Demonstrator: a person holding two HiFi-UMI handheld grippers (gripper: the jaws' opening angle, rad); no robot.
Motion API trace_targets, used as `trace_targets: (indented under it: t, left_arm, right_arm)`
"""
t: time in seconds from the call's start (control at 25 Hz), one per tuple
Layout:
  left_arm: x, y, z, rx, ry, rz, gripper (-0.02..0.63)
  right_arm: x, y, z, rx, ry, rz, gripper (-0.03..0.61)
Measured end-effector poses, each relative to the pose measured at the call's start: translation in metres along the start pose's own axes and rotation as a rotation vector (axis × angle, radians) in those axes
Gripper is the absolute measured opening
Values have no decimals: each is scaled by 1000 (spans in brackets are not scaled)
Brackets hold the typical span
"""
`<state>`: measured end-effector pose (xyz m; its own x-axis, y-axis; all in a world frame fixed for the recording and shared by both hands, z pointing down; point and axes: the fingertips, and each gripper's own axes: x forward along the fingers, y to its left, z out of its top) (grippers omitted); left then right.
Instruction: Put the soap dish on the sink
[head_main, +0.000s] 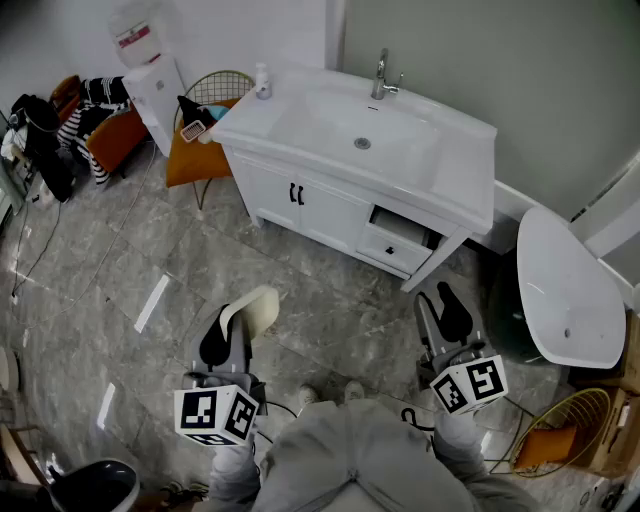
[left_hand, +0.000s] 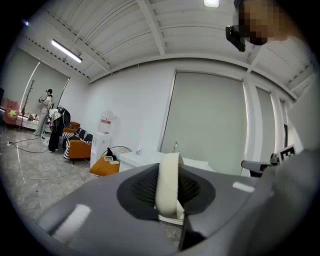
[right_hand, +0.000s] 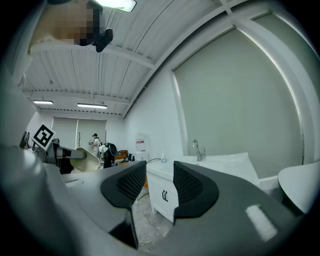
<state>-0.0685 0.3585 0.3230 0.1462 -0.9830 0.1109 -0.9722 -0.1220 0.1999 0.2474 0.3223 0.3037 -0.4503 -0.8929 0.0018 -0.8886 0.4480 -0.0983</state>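
Note:
A cream soap dish (head_main: 252, 308) is held edge-up between the jaws of my left gripper (head_main: 233, 328), which is shut on it low in the head view. In the left gripper view the dish (left_hand: 169, 187) stands upright between the black pads. The white sink (head_main: 372, 128) with its chrome faucet (head_main: 381, 76) tops a white vanity well ahead of both grippers. My right gripper (head_main: 443, 308) hovers over the floor, open and empty. In the right gripper view its gripper (right_hand: 159, 182) shows a clear gap between the pads, with the sink (right_hand: 220, 162) beyond.
A soap bottle (head_main: 262, 80) stands on the counter's left end. One vanity drawer (head_main: 402, 238) is pulled partly out. An orange wire chair (head_main: 203, 125) and a water dispenser (head_main: 152, 82) are left of the vanity. A white tub (head_main: 566, 290) and a yellow wire basket (head_main: 566, 432) are at right.

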Motion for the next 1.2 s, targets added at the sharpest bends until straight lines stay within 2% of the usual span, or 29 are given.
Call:
trace_targets:
  t: [1.2]
  left_arm:
    - [-5,12,2,1,-3,6,106]
  right_arm:
    - [7,18,0,-14,0,13,169]
